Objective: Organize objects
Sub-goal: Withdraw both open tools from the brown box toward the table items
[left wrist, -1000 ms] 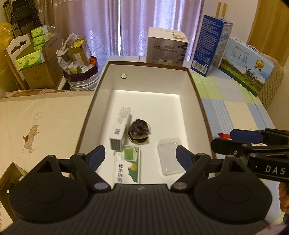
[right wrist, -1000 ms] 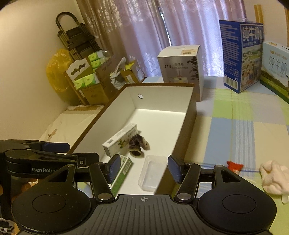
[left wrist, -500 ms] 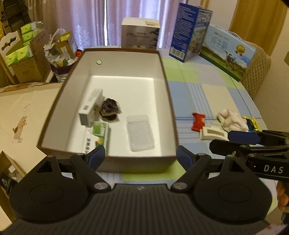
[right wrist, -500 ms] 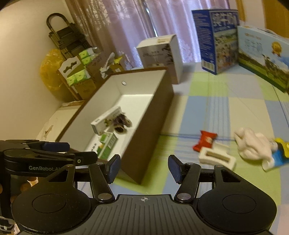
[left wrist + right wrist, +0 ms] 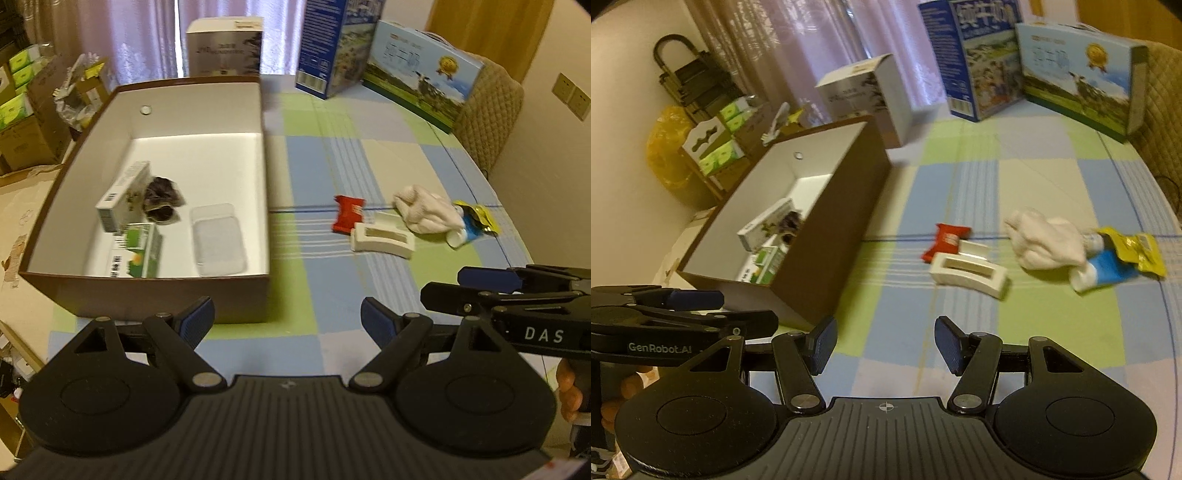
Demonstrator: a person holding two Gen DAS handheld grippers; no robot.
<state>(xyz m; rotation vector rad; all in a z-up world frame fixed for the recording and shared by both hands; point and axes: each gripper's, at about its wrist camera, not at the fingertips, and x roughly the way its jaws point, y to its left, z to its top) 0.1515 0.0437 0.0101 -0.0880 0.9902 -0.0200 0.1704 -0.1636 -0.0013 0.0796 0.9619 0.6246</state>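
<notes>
A brown box with a white inside (image 5: pixel 258 122) (image 5: pixel 849 206) stands on the left of the checked table. It holds a white carton (image 5: pixel 122 192), a green carton (image 5: pixel 142 247), a dark crumpled thing (image 5: pixel 160 199) and a clear plastic lid (image 5: pixel 218 240). On the cloth to its right lie a red packet (image 5: pixel 345 214) (image 5: pixel 945 236), a white holder (image 5: pixel 382 242) (image 5: pixel 967 271), a white cloth (image 5: pixel 424 210) (image 5: pixel 1045 242), a blue tube (image 5: pixel 1104 273) and a yellow wrapper (image 5: pixel 1137 251). My left gripper (image 5: pixel 286 321) is open and empty before the box's near corner. My right gripper (image 5: pixel 884 343) is open and empty, short of the loose items.
Three printed cartons stand at the table's far edge: a white one (image 5: pixel 225 48), a blue one (image 5: pixel 336 44), a landscape one (image 5: pixel 421 70). A quilted chair back (image 5: pixel 487 118) is at the right. Boxes and clutter (image 5: pixel 716 147) stand on the floor to the left.
Both grippers have pulled back from over the box and swung right, bringing the loose items on the cloth into view. Both stayed open and empty.
</notes>
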